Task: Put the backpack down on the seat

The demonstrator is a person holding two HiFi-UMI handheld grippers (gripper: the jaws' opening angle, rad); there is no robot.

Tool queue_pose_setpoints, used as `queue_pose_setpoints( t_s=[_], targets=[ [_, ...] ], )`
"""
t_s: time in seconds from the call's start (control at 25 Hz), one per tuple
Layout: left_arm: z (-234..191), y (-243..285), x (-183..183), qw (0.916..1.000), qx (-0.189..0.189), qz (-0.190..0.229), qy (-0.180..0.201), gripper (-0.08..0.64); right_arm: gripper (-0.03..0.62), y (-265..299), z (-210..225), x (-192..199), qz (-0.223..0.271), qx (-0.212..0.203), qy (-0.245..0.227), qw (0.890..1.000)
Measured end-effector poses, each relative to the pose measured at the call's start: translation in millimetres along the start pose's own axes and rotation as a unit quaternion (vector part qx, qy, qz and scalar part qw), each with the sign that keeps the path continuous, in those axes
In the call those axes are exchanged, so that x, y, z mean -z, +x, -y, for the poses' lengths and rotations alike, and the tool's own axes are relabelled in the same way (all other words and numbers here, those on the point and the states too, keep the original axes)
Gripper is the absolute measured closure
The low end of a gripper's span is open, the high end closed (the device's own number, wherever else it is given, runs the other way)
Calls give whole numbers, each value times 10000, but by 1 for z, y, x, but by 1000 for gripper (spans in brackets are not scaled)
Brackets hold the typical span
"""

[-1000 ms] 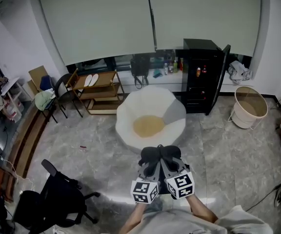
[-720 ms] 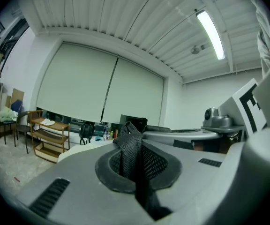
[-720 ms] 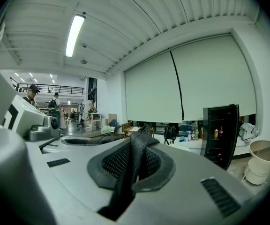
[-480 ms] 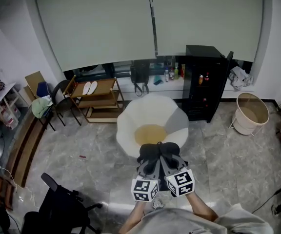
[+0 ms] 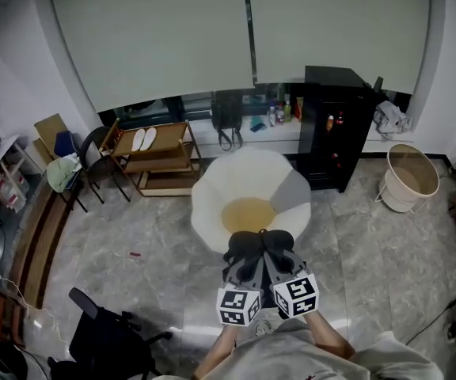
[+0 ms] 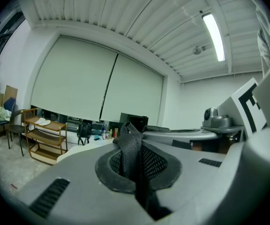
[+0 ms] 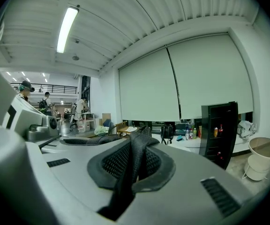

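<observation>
A white round seat with a tan cushion stands on the marble floor just beyond my grippers. The left gripper and right gripper are side by side, each shut on a black mesh strap of the backpack. In the left gripper view the strap rises out of the closed jaws; the right gripper view shows its strap the same way. The backpack's body is hidden under the grippers.
A black cabinet with its door open stands behind the seat on the right. A wooden shelf trolley is at the back left, a beige basket at the right, a black office chair near left. Another black bag sits on the sill.
The view has moved forward: the white seat has come closer to the grippers and the office chair has slid toward the bottom left edge. Both grips are unchanged.
</observation>
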State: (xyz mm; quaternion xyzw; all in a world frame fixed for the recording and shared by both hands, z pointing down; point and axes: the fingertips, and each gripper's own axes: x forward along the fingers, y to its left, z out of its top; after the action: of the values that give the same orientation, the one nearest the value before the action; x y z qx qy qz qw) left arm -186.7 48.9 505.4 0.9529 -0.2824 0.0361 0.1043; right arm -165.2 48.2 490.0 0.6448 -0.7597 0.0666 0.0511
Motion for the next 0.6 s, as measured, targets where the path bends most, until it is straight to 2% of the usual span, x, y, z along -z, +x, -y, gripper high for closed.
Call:
queue_pose_setpoints(
  t_s=[0.6],
  targets=[
    [-19,14,8,9997,158,-131,-166,528,558,22,5,10,-190,106,41,9998]
  ],
)
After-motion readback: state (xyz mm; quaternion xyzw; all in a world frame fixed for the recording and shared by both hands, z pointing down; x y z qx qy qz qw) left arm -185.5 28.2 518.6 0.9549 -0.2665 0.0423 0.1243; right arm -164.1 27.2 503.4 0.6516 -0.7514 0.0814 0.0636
